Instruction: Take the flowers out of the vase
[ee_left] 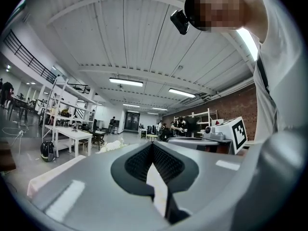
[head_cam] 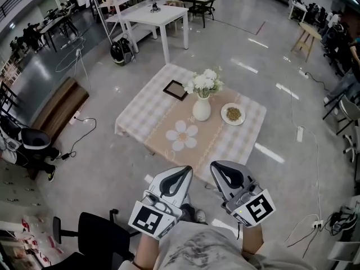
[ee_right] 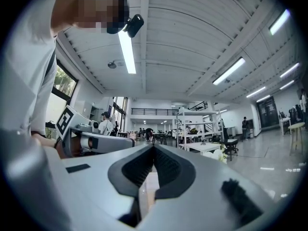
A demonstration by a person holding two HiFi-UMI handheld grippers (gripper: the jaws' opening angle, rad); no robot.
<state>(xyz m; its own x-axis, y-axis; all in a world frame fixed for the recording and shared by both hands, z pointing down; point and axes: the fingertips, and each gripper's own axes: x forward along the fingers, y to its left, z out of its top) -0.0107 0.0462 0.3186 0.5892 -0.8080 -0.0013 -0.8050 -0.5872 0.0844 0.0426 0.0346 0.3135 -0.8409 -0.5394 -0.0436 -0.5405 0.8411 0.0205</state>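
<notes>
The flowers [head_cam: 205,84], a white bunch, stand in the white vase [head_cam: 202,109] near the middle of the low, cloth-covered surface [head_cam: 140,114], well ahead of the person. Just beside the vase on its right lies a plate [head_cam: 233,114] of what may be food, though the view is too small to be sure. A dark flat tablet [head_cam: 175,89] lies near its left. The left gripper [head_cam: 181,172] and the right gripper [head_cam: 220,167] are held close to the body, well apart from the surface. Each has its jaws together, with nothing between them.

The likeliest failure is the vase coming along with the stems. If nothing steadies it, a pull could lift or tip it onto the plate or the tablet and spill any water inside. Arriving with the jaws closed would knock the blooms instead of taking them. Pinching the heads rather than the stems could crush petals or leave some stems behind.
</notes>
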